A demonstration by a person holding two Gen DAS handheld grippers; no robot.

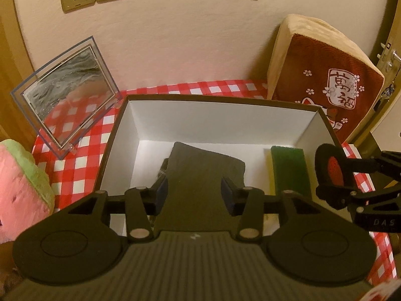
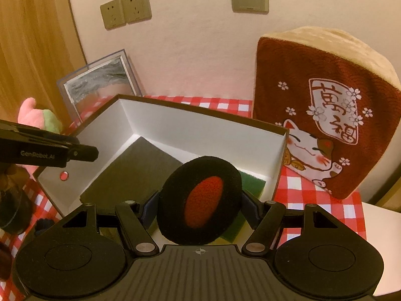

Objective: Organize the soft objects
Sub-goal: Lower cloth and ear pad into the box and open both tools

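A brown box (image 1: 220,99) with a white inside stands on the red checked tablecloth (image 1: 75,165). A dark grey cloth (image 1: 200,168) lies flat on its floor, and a green sponge (image 1: 290,168) lies at the right end. My left gripper (image 1: 194,190) hovers open over the cloth, its pads not pressing on it. My right gripper (image 2: 199,207) is shut on a round black foam pad with a red centre (image 2: 200,198), held above the box's near right corner. In the left wrist view this foam pad (image 1: 330,170) hangs at the box's right edge.
A pink and green watermelon plush (image 1: 22,188) lies left of the box. A clear acrylic frame (image 1: 67,92) leans at the back left. A big red and tan cushion with a cat print (image 2: 325,113) stands at the back right against the wall.
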